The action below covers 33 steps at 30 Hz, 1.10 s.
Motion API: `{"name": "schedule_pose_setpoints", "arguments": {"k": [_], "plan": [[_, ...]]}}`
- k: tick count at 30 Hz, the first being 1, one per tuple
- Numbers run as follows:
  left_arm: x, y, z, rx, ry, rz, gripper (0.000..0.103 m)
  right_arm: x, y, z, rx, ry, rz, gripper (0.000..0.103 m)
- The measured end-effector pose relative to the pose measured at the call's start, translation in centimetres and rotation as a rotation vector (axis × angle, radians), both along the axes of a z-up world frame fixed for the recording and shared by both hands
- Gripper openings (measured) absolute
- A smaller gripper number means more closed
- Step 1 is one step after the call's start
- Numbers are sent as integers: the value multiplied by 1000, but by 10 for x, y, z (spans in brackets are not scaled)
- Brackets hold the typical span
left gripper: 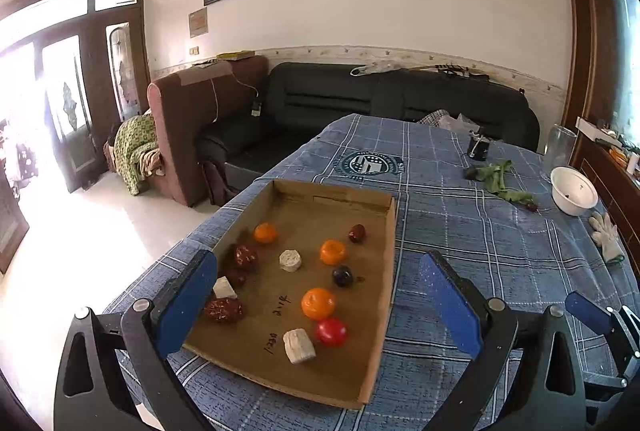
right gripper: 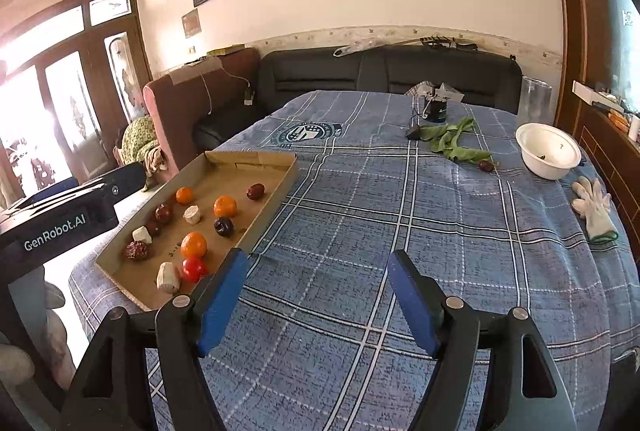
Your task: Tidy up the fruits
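Observation:
A shallow cardboard tray lies on the blue plaid tablecloth. It holds three oranges, a red tomato, a dark plum, several red dates and white chunks. My left gripper is open and empty, its jaws straddling the tray's near part from above. My right gripper is open and empty over bare cloth right of the tray. A lone date lies by green leaves.
A white bowl, a white glove, green leaves, a dark cup and a clear jar are at the table's far right. A black sofa stands behind.

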<state>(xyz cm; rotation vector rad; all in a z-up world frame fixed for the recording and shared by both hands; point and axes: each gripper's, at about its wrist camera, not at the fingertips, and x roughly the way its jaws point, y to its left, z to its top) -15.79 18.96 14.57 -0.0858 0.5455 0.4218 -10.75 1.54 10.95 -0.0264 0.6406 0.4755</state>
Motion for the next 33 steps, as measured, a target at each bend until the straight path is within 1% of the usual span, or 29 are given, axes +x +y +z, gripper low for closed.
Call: {"name": "schedule_pose_setpoints", "arguments": {"k": [4, 10, 21, 28, 30, 32, 33], "plan": [[-1, -2, -2, -7, 3, -10, 101, -4, 2, -3, 3, 2, 7, 82], [1, 2, -11, -45, 24, -31, 101, -7, 9, -8, -9, 4, 18, 85], [11, 21, -35, -118, 64, -36, 101, -3, 34, -25, -54, 46, 40, 86], [12, 35, -43, -143, 61, -32, 101, 0, 54, -32, -90, 60, 56, 87], [9, 39, -42, -136, 41, -15, 101, 0, 60, -32, -97, 57, 62, 87], [1, 40, -38, -87, -8, 29, 101, 0, 65, -31, -102, 49, 69, 87], [-6, 40, -33, -53, -47, 58, 101, -1, 67, -30, -104, 45, 71, 87]]}}
